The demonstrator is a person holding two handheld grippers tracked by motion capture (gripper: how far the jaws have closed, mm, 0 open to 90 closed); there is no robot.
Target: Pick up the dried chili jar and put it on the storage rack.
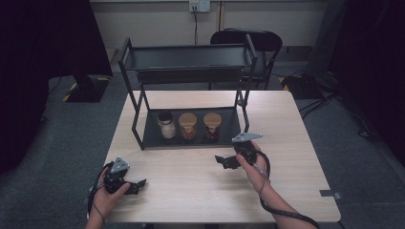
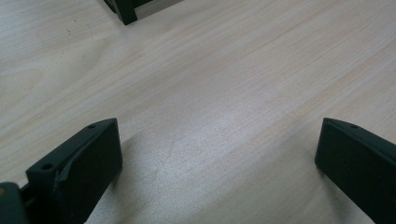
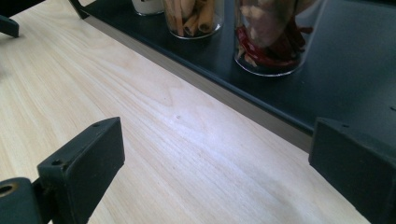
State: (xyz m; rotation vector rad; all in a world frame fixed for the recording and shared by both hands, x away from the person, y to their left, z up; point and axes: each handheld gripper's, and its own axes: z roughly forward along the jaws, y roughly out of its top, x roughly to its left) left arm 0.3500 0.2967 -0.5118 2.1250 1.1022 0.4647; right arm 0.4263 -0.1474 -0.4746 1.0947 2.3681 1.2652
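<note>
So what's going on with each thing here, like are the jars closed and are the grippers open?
Left gripper: open, empty, low over the table.
Right gripper: open, empty, facing the jars.
White jar: upright on the rack's bottom shelf, dark lid on.
Middle jar: upright, wooden lid on.
Red-filled jar: upright, wooden lid on.
Top shelf: bare.

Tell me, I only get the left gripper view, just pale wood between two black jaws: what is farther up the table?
Observer: A black two-level rack stands at the table's far side, with three jars on its lower shelf.
Operator: What is in the jars?
Observer: The right jar holds something red; the middle jar holds tan rolled sticks.
Operator: Where is the other hand-held gripper?
Observer: The right hand-held gripper sits just in front of the rack, jaws open, holding nothing.
</note>
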